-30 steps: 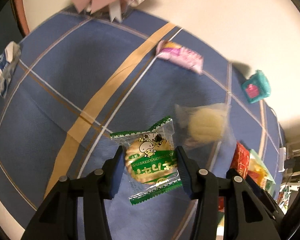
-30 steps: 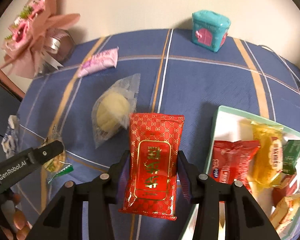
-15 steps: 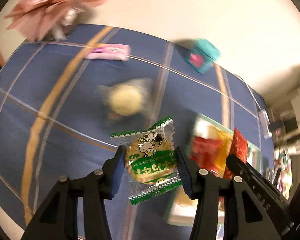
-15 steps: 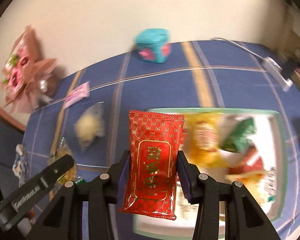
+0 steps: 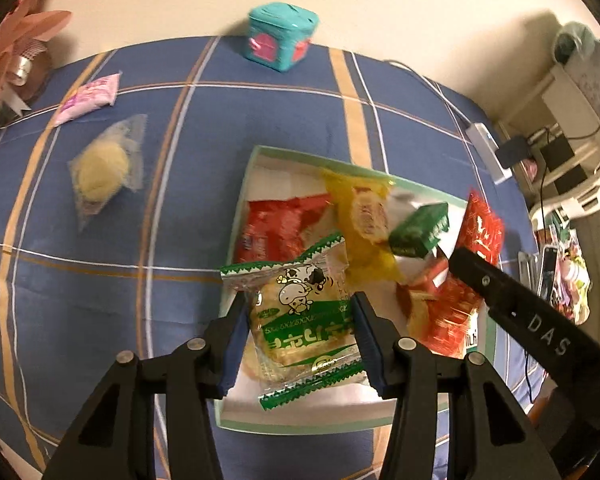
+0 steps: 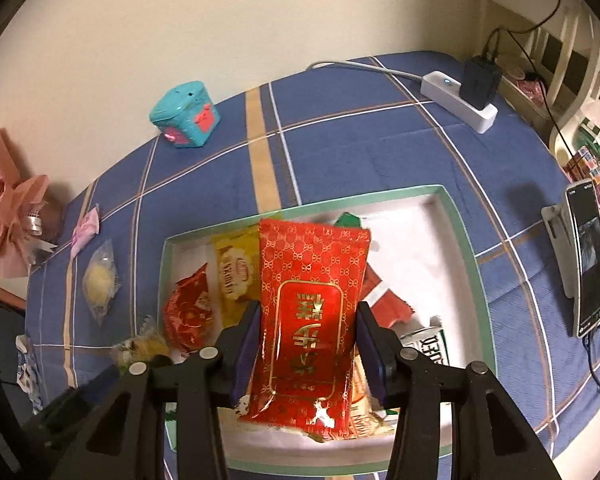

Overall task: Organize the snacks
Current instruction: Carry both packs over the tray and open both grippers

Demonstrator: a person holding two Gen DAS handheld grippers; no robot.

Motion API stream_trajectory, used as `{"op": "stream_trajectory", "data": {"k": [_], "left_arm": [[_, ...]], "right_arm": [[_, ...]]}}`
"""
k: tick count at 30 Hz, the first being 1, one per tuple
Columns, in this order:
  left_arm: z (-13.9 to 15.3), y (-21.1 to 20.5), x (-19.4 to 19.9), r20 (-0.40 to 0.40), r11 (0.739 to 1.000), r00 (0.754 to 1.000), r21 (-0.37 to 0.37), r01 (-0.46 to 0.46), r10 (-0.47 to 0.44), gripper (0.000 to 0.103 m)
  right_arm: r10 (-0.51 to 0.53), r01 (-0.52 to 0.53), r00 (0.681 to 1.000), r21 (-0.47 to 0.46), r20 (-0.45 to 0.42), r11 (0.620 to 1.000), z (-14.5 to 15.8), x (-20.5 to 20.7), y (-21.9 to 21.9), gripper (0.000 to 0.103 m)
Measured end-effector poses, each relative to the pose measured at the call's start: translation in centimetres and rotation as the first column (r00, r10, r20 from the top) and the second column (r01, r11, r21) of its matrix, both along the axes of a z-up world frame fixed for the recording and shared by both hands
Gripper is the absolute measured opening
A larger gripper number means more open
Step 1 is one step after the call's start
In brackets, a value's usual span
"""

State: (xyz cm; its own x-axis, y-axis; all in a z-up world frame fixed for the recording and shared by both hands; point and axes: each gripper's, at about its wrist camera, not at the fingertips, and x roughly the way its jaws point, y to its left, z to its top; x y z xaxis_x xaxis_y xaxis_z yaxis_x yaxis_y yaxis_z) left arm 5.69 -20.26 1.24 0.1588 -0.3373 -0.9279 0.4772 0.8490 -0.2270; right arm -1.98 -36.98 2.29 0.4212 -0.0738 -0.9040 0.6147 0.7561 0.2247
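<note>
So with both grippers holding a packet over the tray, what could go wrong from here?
Risk one: the right gripper is opening on the red packet, which may land on the heap of snacks rather than the tray floor.
Risk two: the left gripper holds the green cow packet near the tray edge; released there, it might slide out.
Risk three: the grippers are close and could bump.

Glossy red foil packet (image 6: 310, 312) shines with gold print; the cow-print wrapper (image 5: 304, 316) is clear crinkly plastic; matt woven cloth (image 6: 380, 148) covers the table; at eleven o'clock, the cube (image 6: 185, 114) looks smooth plastic
</note>
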Motion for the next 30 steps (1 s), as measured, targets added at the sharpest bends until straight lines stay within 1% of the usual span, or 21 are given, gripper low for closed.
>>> {"op": "stream_trajectory", "data": {"k": [4, 6, 7, 10, 12, 13, 16, 17, 19, 21, 22, 24, 25, 26, 27, 29, 30], "left_arm": [[-0.1, -0.2, -0.3, 0.004, 1.000, 1.000, 0.021, 0.007, -0.008, 0.053], [0.1, 0.1, -0.2, 0.009, 1.000, 1.000, 0.022, -0.005, 0.005, 0.057], [0.2, 0.3, 0.0, 0.012, 1.000, 1.000, 0.021, -0.016, 0.015, 0.060], [0.4, 1.3, 0.6, 0.021, 0.998, 0.998, 0.023, -0.052, 0.051, 0.062], [0.4, 2.2, 1.2, 0.020, 0.996, 0.996, 0.028, -0.089, 0.088, 0.068], [0.4, 2.7, 1.5, 0.020, 0.993, 0.994, 0.031, -0.110, 0.110, 0.074], [0.3, 4.5, 2.4, 0.026, 0.982, 0.983, 0.051, -0.182, 0.181, 0.077], [0.3, 5.1, 2.7, 0.028, 0.977, 0.979, 0.056, -0.204, 0.203, 0.081], [0.3, 6.5, 3.2, 0.038, 0.965, 0.967, 0.068, -0.254, 0.252, 0.085], [0.3, 7.5, 3.7, 0.057, 0.952, 0.955, 0.084, -0.295, 0.291, 0.085], [0.3, 8.1, 3.9, 0.067, 0.945, 0.949, 0.095, -0.314, 0.309, 0.085], [0.1, 8.9, 4.2, 0.080, 0.934, 0.940, 0.111, -0.340, 0.333, 0.088], [0.0, 9.3, 4.4, 0.084, 0.928, 0.935, 0.121, -0.352, 0.344, 0.094], [-0.1, 9.6, 4.6, 0.087, 0.923, 0.932, 0.128, -0.362, 0.353, 0.098], [-0.2, 9.8, 4.7, 0.090, 0.921, 0.930, 0.131, -0.366, 0.357, 0.098], [-0.2, 10.2, 4.9, 0.108, 0.921, 0.929, 0.136, -0.366, 0.354, 0.098], [-0.1, 10.3, 4.9, 0.121, 0.921, 0.929, 0.137, -0.365, 0.350, 0.099]], "right_arm": [[-0.007, 0.006, 1.000, 0.023, 0.017, 1.000, 0.2, -0.2, -0.3, 0.054], [-0.006, 0.006, 1.000, 0.030, 0.020, 1.000, 0.4, -0.3, -0.3, 0.055], [-0.006, 0.006, 1.000, 0.025, 0.016, 1.000, 0.5, -0.3, -0.2, 0.056], [-0.005, 0.005, 1.000, -0.004, 0.006, 1.000, 0.9, -0.3, 0.1, 0.059], [-0.001, 0.001, 1.000, -0.011, -0.003, 1.000, 1.2, -0.3, 0.3, 0.059], [0.005, -0.005, 1.000, -0.016, -0.009, 1.000, 1.3, -0.2, 0.5, 0.060], [0.018, -0.019, 0.999, -0.026, -0.036, 0.999, 1.5, 0.0, 1.1, 0.069], [0.021, -0.022, 0.999, -0.023, -0.040, 1.000, 1.5, 0.1, 1.2, 0.071], [0.034, -0.035, 0.999, -0.016, -0.035, 0.999, 1.6, 0.3, 1.6, 0.073], [0.046, -0.047, 0.998, -0.020, -0.039, 0.999, 1.6, 0.5, 2.0, 0.080], [0.054, -0.055, 0.998, -0.026, -0.040, 0.998, 1.7, 0.6, 2.3, 0.081], [0.067, -0.069, 0.997, -0.032, -0.036, 0.997, 1.8, 0.8, 2.8, 0.082], [0.076, -0.077, 0.997, -0.036, -0.031, 0.996, 1.9, 0.9, 3.0, 0.082], [0.084, -0.085, 0.996, -0.040, -0.024, 0.996, 2.1, 1.0, 3.3, 0.084], [0.091, -0.092, 0.996, -0.044, -0.016, 0.995, 2.2, 1.1, 3.5, 0.087], [0.106, -0.106, 0.994, -0.058, 0.007, 0.993, 2.5, 1.3, 3.9, 0.103], [0.113, -0.111, 0.993, -0.071, 0.026, 0.991, 2.7, 1.3, 4.1, 0.103]]}}
